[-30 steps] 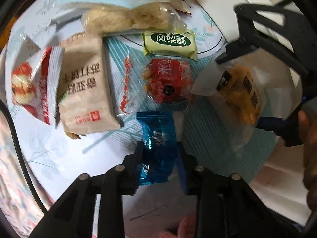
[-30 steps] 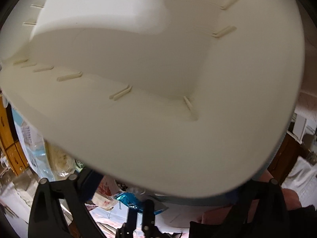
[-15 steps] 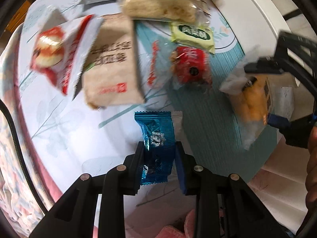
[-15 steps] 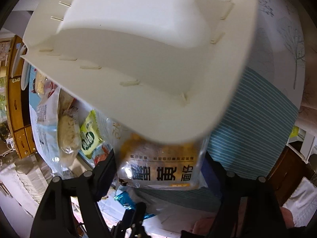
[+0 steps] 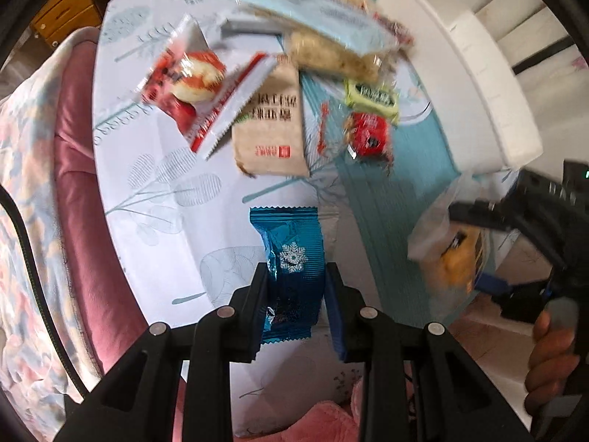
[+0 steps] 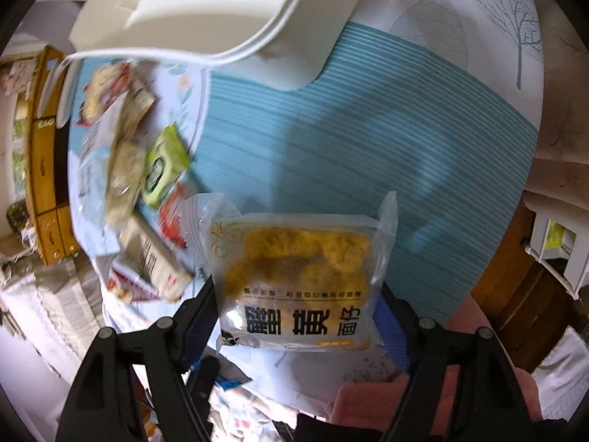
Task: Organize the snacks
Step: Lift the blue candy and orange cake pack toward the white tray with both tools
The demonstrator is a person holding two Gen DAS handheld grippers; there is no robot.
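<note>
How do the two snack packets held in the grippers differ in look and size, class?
The blue foil packet, in the left gripper, is opaque, ridged and narrow, with a snowflake print. The clear bread packet, in the right gripper, is see-through, showing yellow bread, carries bold black characters, and is plainly wider, so those jaws stand further apart. Both are sealed, clamped by their sides and off the table.

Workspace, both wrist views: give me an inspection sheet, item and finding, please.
Surface: tablecloth with leaf print, teal mat on it.
Job's things: blue packet in left gripper; yellow packet in right gripper; white bin on the mat's edge.
Clutter: loose snacks piled, among them a tan pack, green packet, red packet.
Grippers: both shut on packets.
Cables: nothing seen.
Surroundings: pink cushion, wooden cabinet.
</note>
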